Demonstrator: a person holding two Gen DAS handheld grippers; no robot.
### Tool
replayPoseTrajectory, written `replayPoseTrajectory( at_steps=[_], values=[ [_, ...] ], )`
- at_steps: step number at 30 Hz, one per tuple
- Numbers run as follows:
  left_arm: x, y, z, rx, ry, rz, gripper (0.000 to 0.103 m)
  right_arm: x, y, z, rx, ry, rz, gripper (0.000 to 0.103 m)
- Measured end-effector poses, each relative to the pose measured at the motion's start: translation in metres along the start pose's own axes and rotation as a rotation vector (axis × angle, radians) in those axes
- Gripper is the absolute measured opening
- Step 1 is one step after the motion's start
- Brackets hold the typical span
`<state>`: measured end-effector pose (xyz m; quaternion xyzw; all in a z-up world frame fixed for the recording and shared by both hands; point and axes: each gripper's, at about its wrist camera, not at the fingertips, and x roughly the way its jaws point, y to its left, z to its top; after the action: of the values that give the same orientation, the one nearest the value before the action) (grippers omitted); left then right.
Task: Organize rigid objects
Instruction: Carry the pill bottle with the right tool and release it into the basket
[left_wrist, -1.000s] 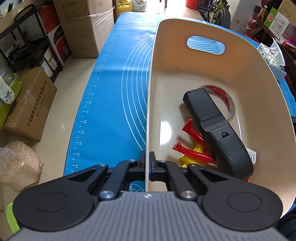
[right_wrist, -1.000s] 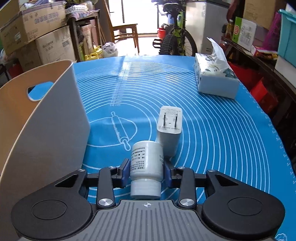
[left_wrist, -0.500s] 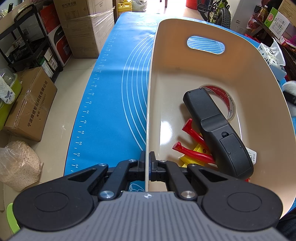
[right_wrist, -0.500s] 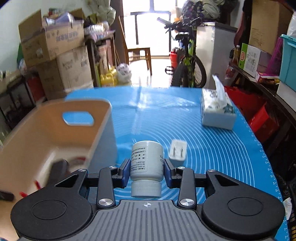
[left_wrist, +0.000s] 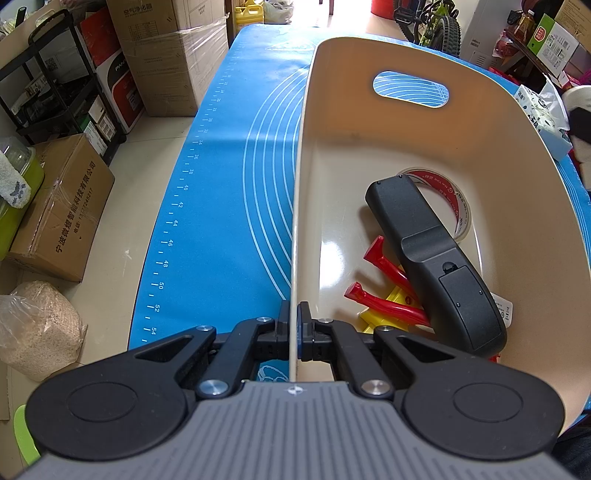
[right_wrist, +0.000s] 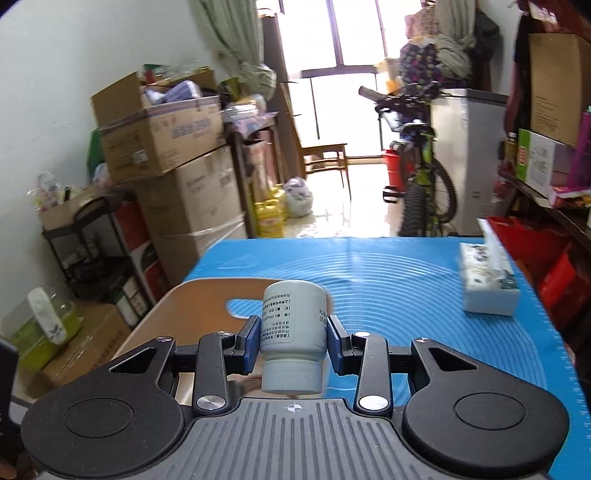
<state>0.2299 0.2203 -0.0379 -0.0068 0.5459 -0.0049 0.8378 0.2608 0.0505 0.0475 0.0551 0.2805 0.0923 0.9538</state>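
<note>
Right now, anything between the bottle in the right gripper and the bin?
Nothing visible. The right gripper holds the white bottle above the bin, whose top is open. Remote, tape roll and red-yellow tool fill the near right floor; the far end is bare.

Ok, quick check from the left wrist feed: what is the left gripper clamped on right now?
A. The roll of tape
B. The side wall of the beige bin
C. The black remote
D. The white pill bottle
B. The left gripper is shut on the thin side wall of the beige bin; the black remote and the roll of tape lie loose inside, and the white pill bottle sits in the right gripper.
</note>
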Motion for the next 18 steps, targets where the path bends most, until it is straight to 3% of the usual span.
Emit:
replayPoseTrajectory(
  at_steps=[5, 18],
  values=[
    [-0.001, 0.002, 0.0, 0.001, 0.0, 0.001, 0.003, 0.014, 0.022, -0.009, -0.011, 0.038, 0.057, 0.044],
    [-0.003, 0.003, 0.001, 0.002, 0.0, 0.002, 0.003, 0.043, 0.057, -0.041, -0.079, 0.245, 0.128, 0.044]
  ],
)
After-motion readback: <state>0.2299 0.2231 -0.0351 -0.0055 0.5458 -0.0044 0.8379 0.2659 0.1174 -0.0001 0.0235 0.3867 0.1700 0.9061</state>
